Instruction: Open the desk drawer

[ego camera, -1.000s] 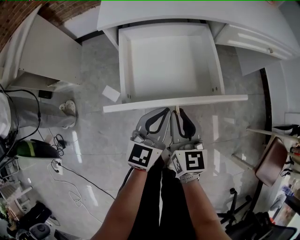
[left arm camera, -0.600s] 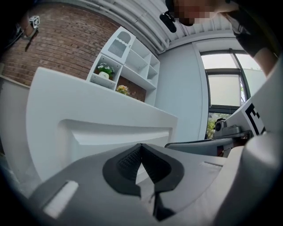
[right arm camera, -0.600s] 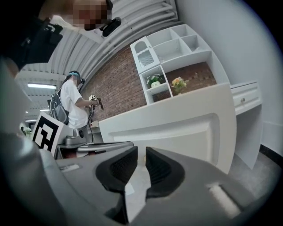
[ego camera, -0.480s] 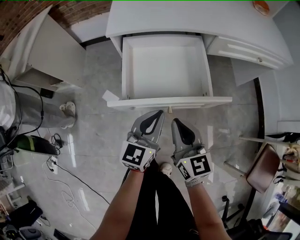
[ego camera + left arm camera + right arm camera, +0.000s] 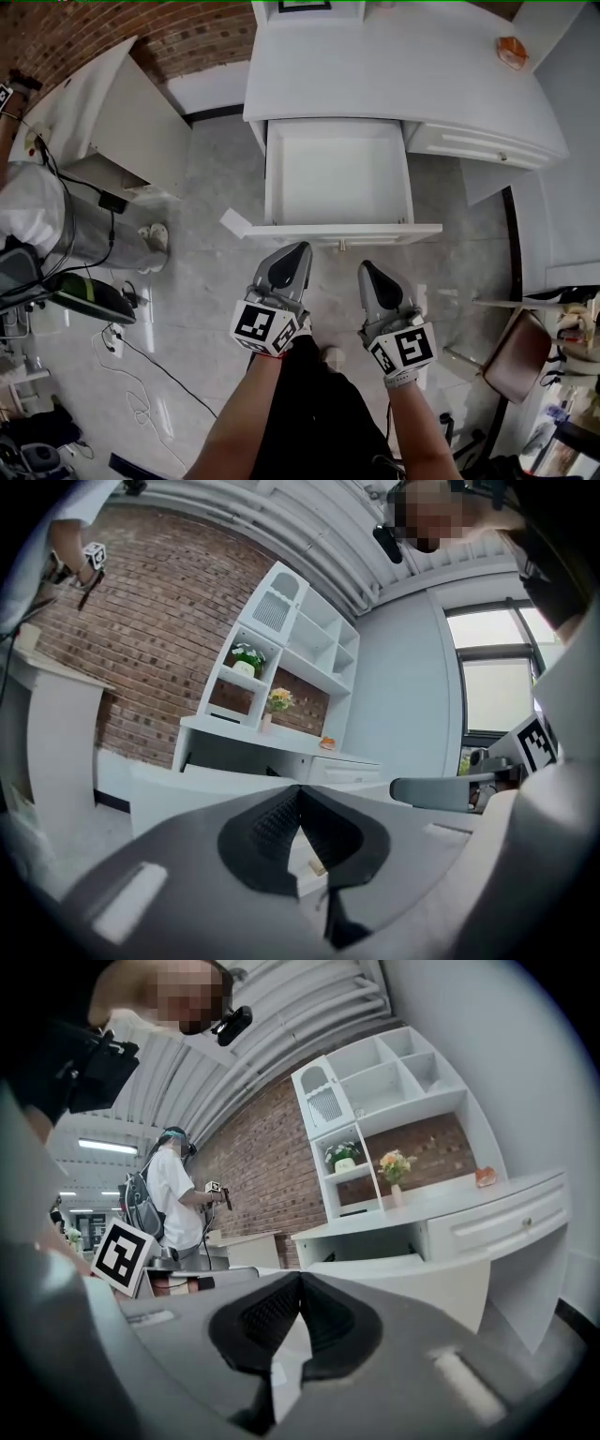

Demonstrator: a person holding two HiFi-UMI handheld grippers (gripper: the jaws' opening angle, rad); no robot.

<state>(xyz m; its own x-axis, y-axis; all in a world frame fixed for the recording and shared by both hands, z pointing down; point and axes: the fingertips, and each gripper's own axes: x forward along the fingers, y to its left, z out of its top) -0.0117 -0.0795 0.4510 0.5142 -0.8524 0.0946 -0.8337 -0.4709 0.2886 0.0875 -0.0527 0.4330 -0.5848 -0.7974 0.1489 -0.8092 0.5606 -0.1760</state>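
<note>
Head view: drawer open; left hand-held gripper, right hand-held gripper clenched empty; floor cables nearby.

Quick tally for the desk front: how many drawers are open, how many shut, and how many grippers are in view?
Open drawer: 1
Shut drawer: 1
Grippers: 2, left gripper and right gripper, both shut and empty
Total: 4

The small orange object on the desk is too small to identify.
</note>
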